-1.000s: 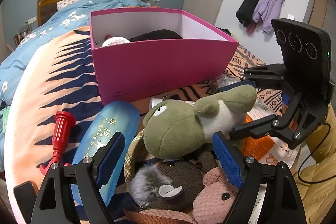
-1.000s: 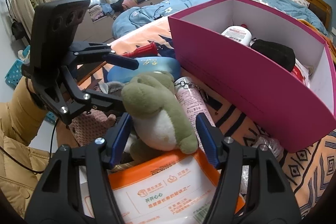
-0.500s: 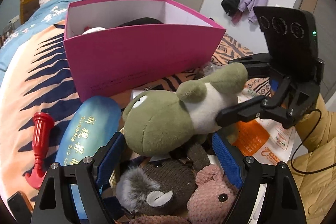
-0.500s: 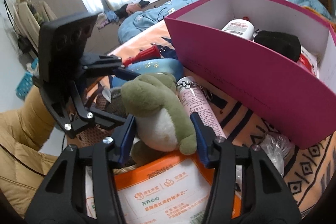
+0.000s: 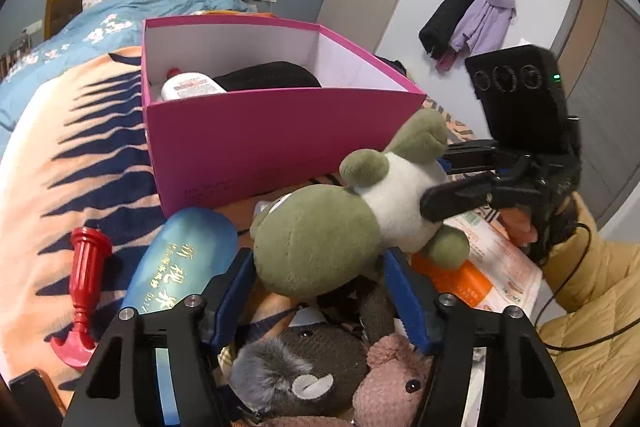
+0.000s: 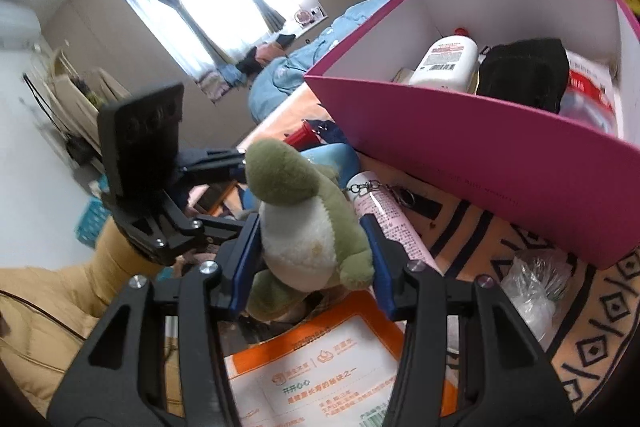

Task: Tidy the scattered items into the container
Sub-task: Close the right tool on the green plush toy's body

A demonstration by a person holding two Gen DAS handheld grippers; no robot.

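Observation:
A green frog plush [image 5: 320, 239] with a white belly [image 6: 300, 239] hangs over the pile in front of the pink box [image 5: 272, 139]. My right gripper [image 6: 312, 255] is shut on its belly, a blue pad pressing each side; in the left wrist view that gripper [image 5: 436, 175] comes in from the right. The jaws of my left gripper [image 5: 320, 279] are closing, with the frog's head between them. Its pads stand at the head's sides without denting it. The box holds a white lotion bottle [image 5: 192, 87] and a black cloth [image 5: 268, 77].
On the striped blanket lie a blue case [image 5: 180, 259], a red-handled tool [image 5: 82, 275], a brown plush [image 5: 296, 367], a pink plush [image 5: 396, 379], an orange-white packet [image 6: 320, 367], a pink tube [image 6: 384, 215] and a clear bag [image 6: 536, 275]. A person's yellow sleeve [image 5: 592, 307] is at right.
The right jaws closed onto the frog's belly and the plush rose off the pile, tilting up to the right. The left jaws narrowed around its head. The right view rolled.

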